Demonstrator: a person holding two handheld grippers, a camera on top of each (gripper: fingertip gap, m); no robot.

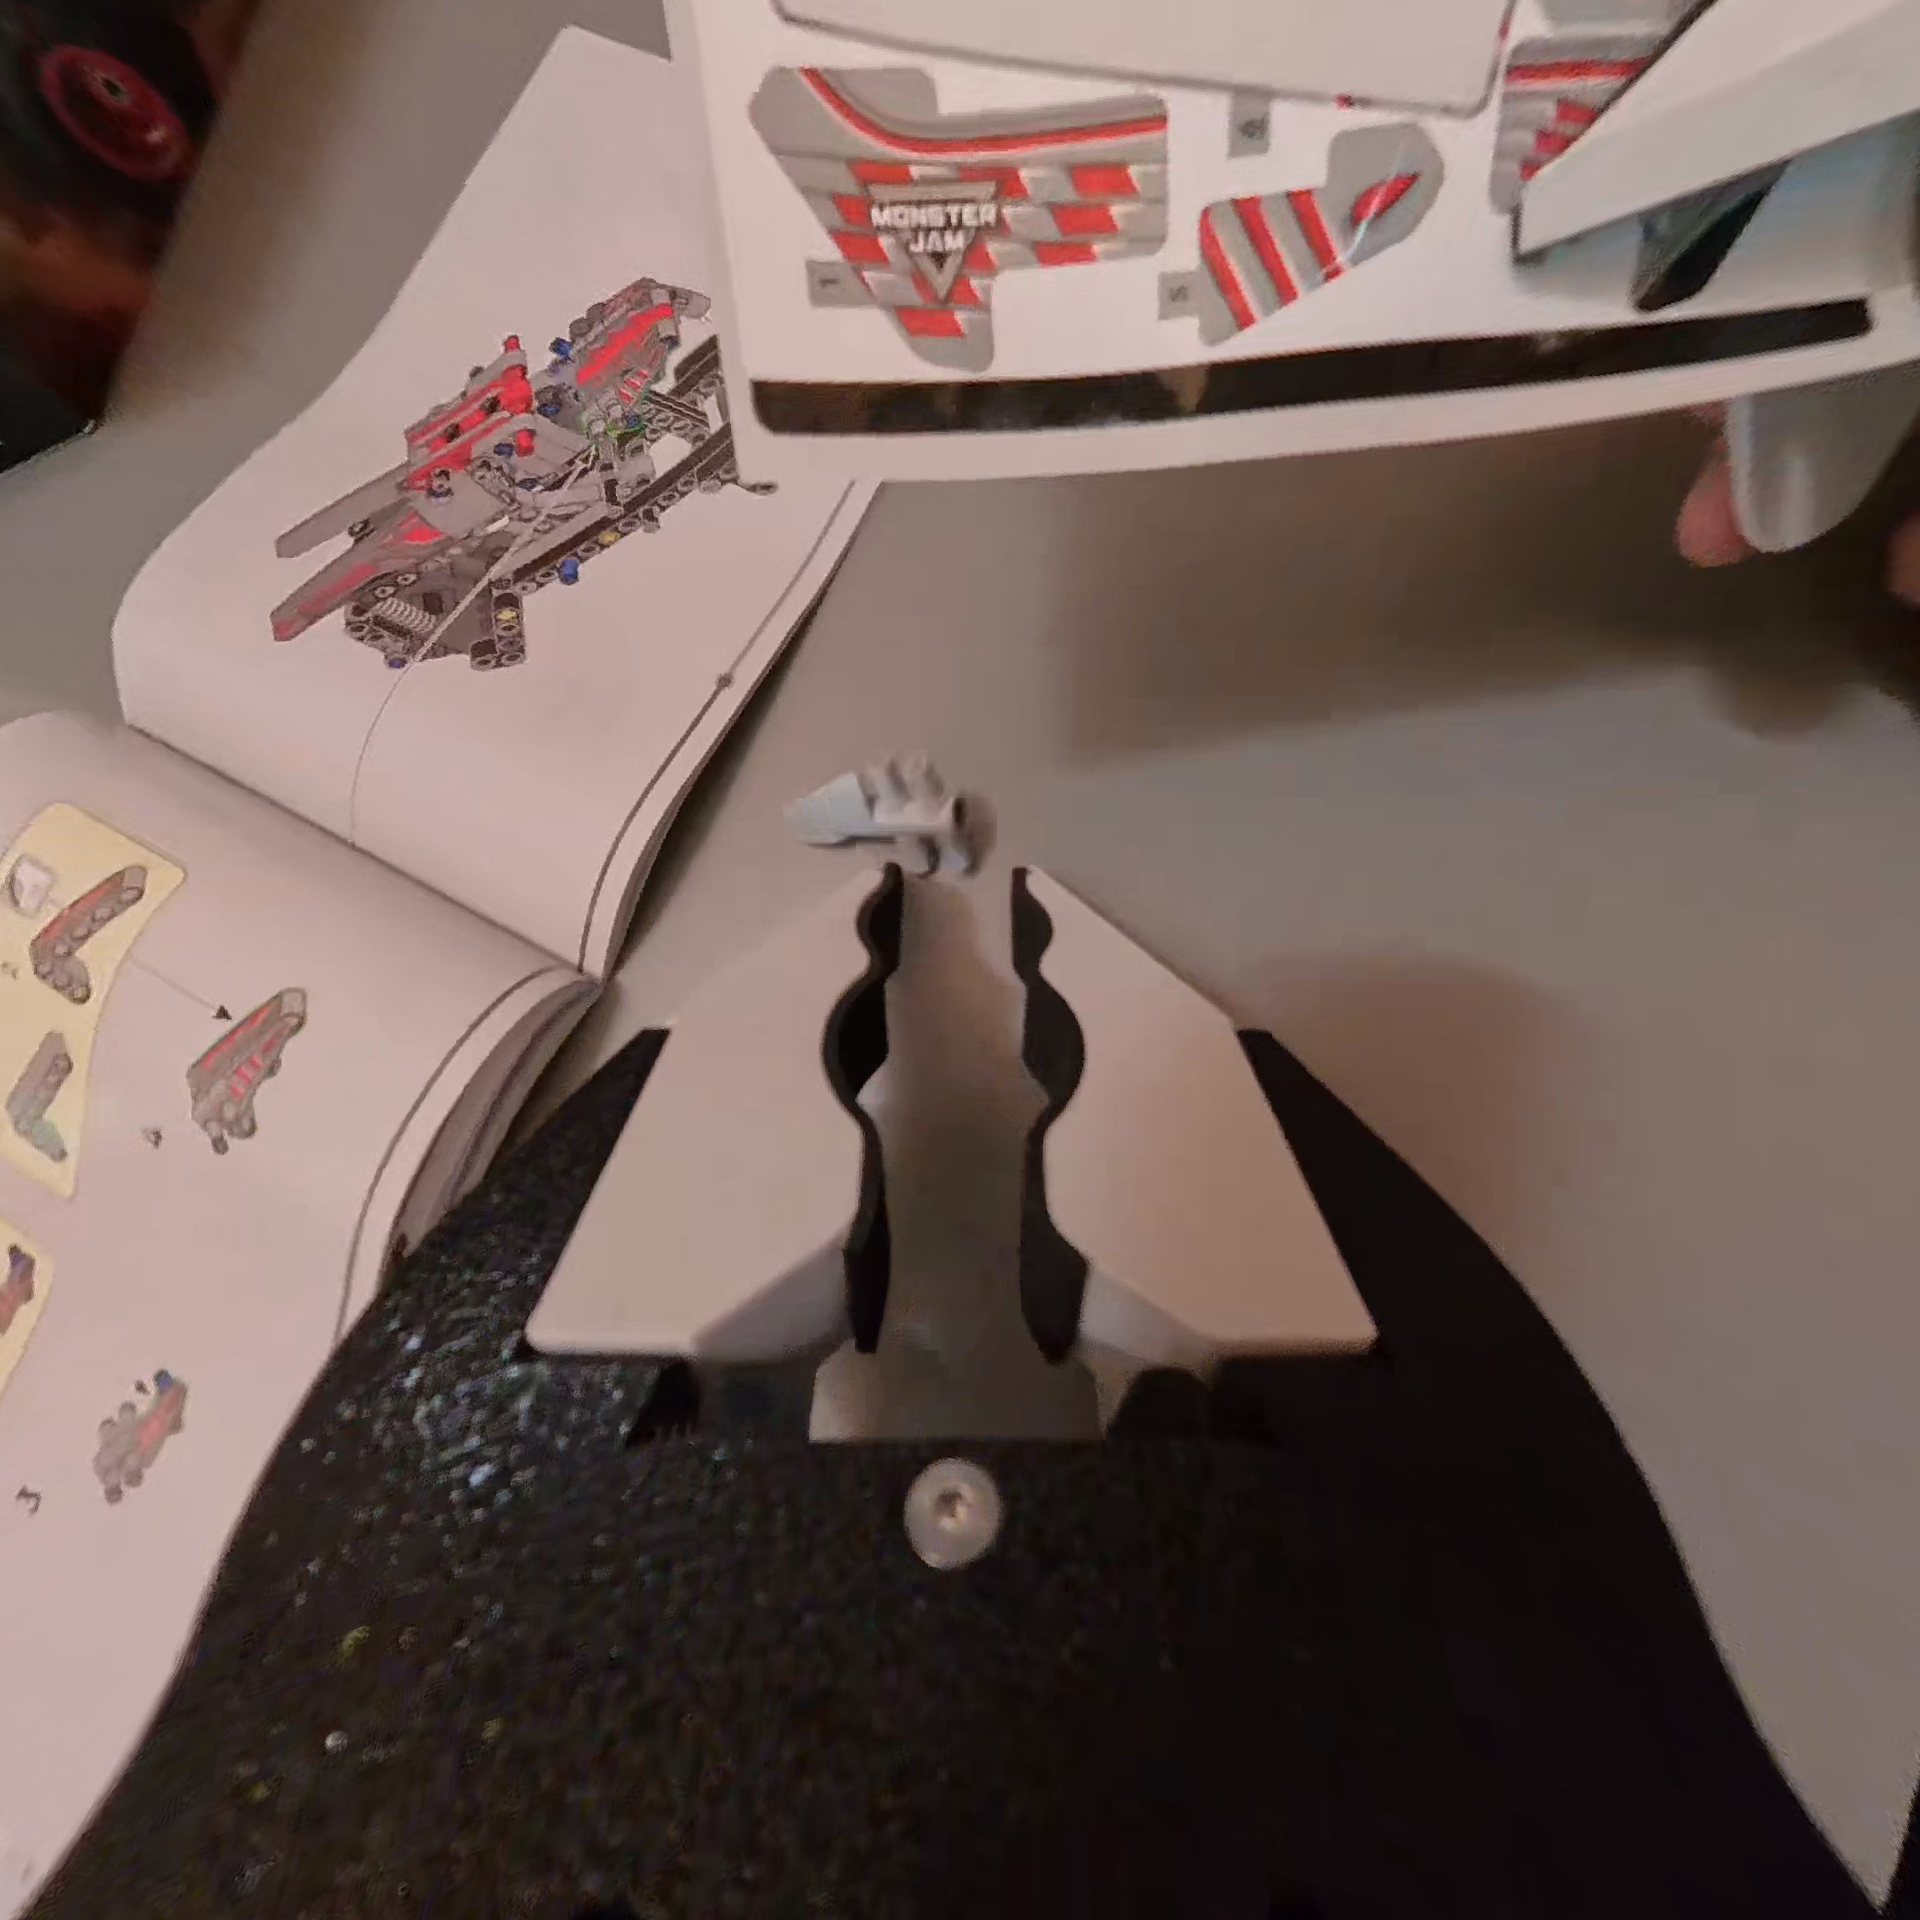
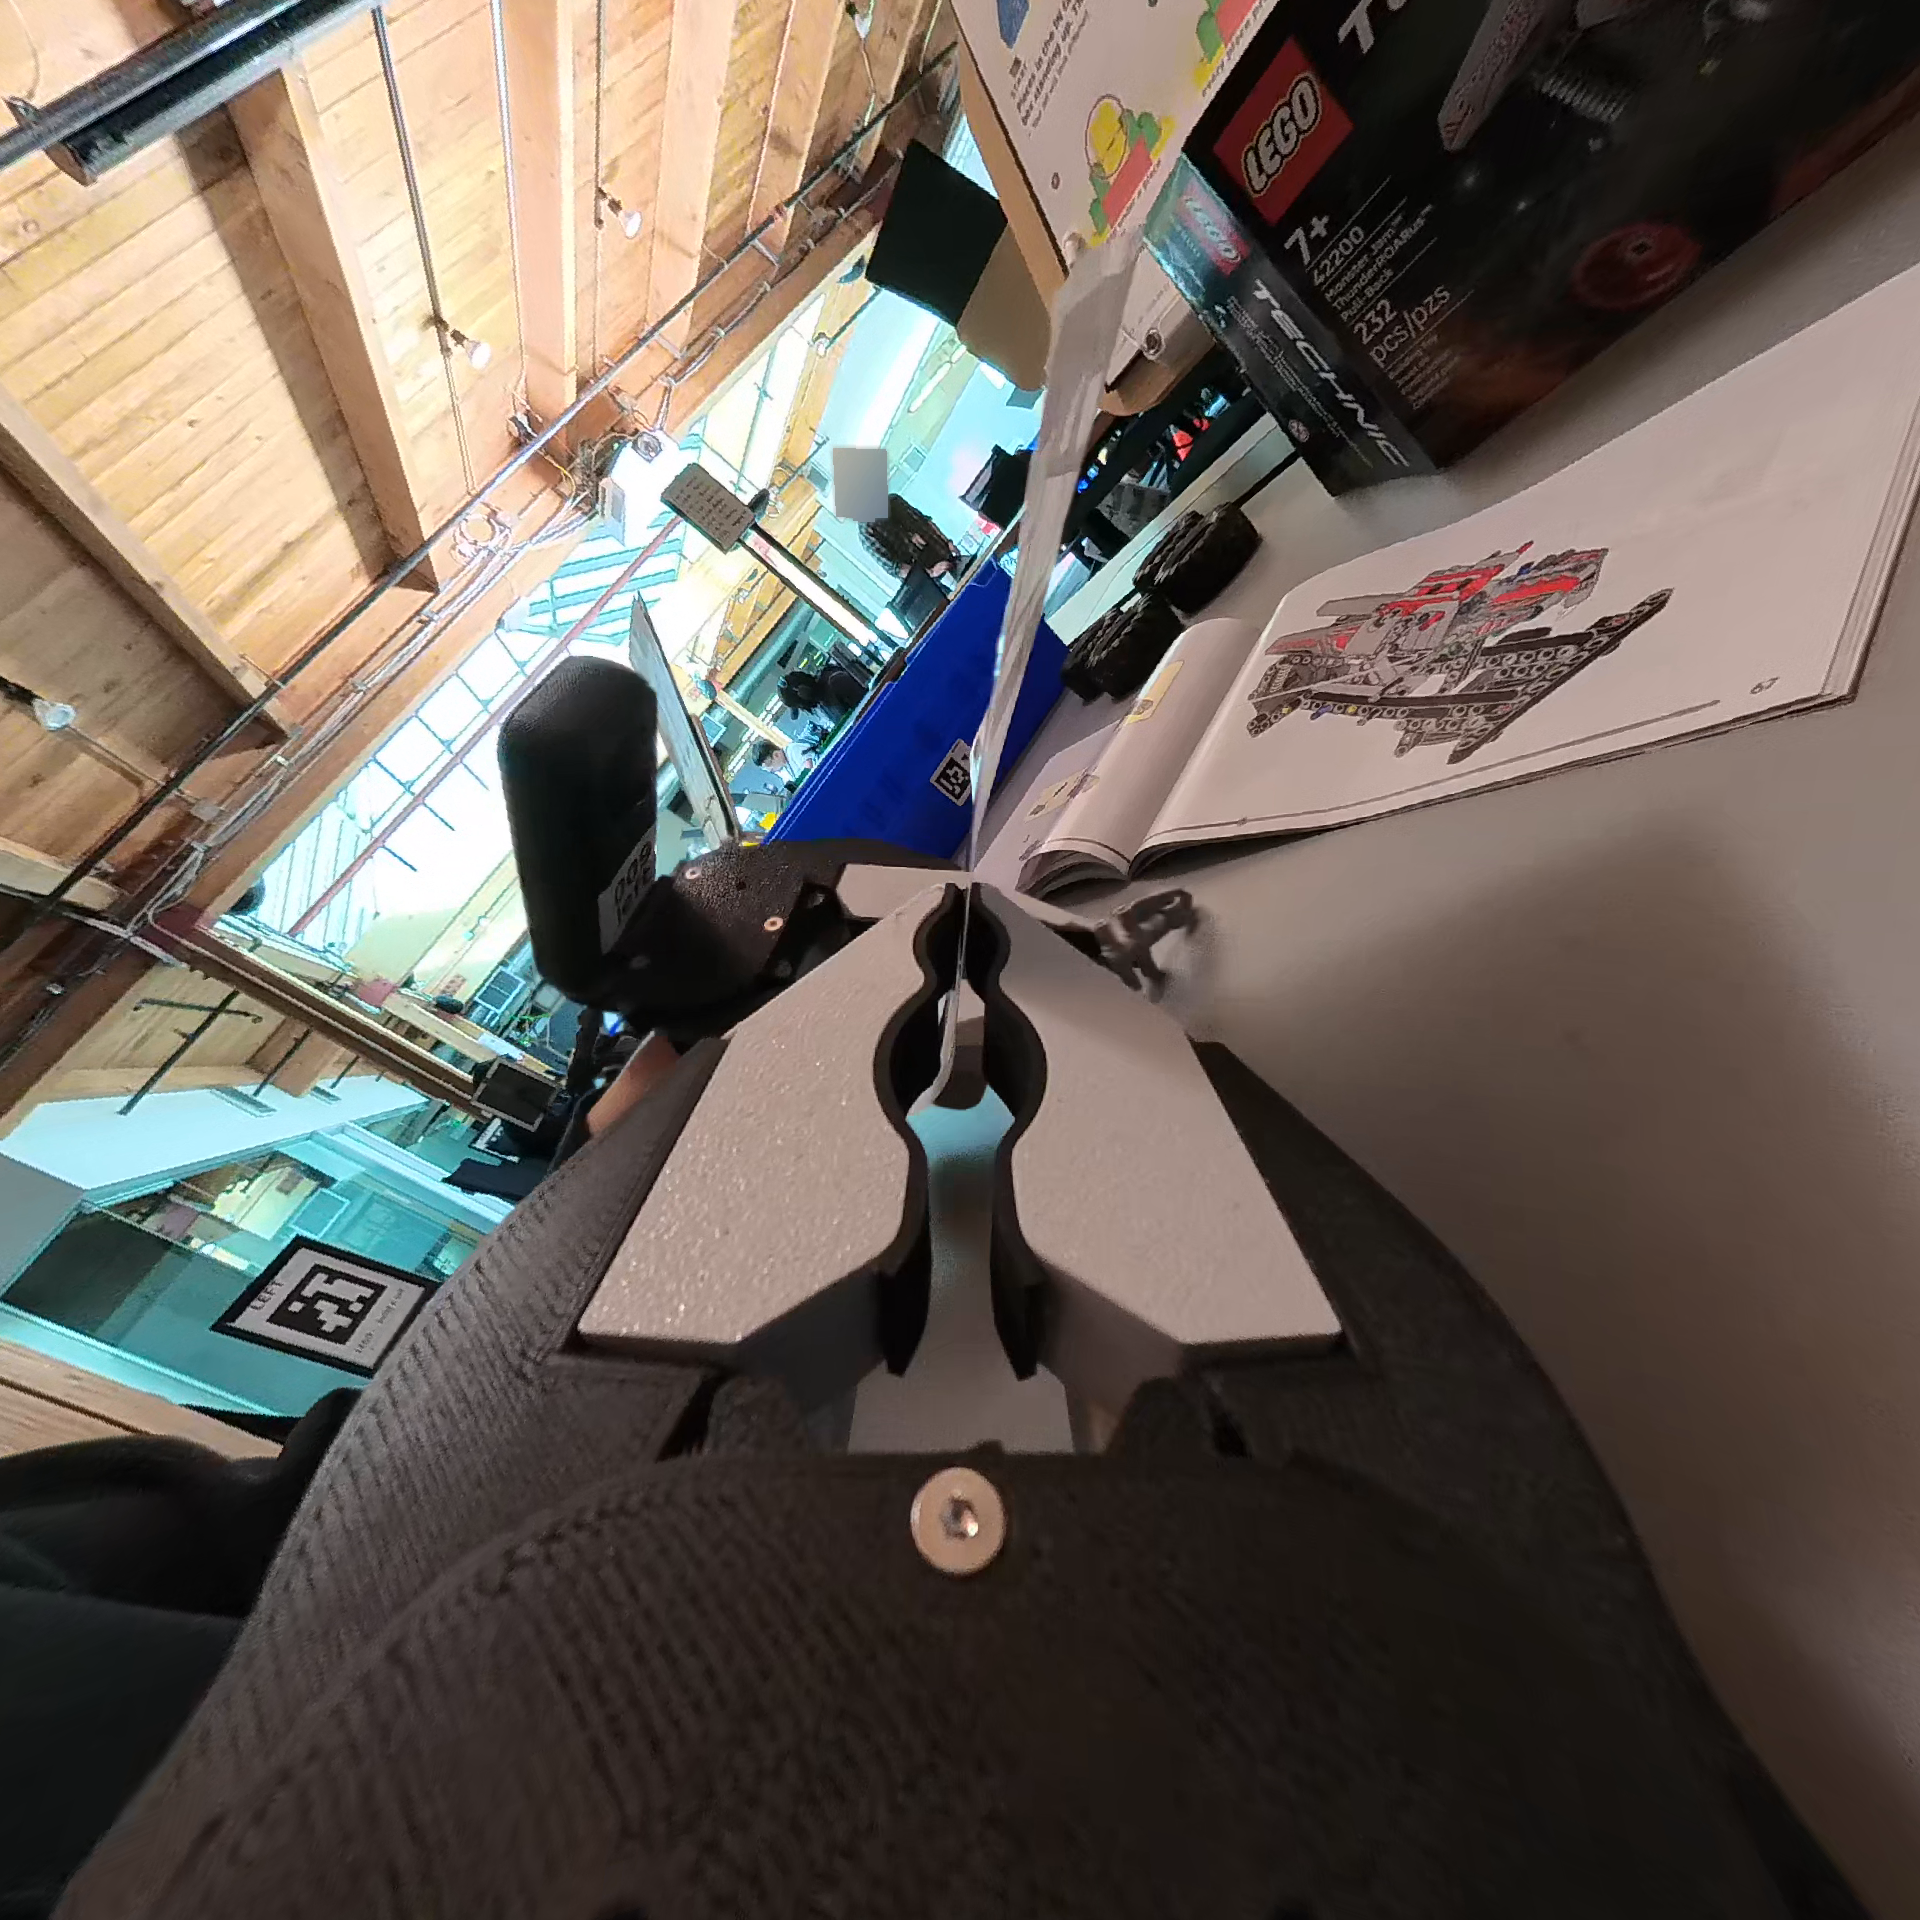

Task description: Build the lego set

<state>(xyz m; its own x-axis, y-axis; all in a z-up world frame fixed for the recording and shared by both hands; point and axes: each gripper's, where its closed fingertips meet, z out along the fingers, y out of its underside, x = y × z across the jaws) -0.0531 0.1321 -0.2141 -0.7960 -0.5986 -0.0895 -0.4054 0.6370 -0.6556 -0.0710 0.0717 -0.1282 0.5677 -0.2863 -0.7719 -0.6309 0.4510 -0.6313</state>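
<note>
While right tool [image 2: 966, 914] pinches sticker sheet [image 1: 1195, 343] by thin edge, sheet may slip or crease. Left tool [image 1: 951, 878] slightly parted, empty; small grey piece [image 1: 894, 821] on table [image 1: 1351, 831] just beyond tips, knockable. Manual [image 1: 499, 520] left of it.

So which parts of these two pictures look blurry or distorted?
Left wrist view: the small grey piece past the left tool is motion-smeared, and the instruction booklet bows. Right wrist view: strongly tilted, wide-angle, windows blown out.
</note>
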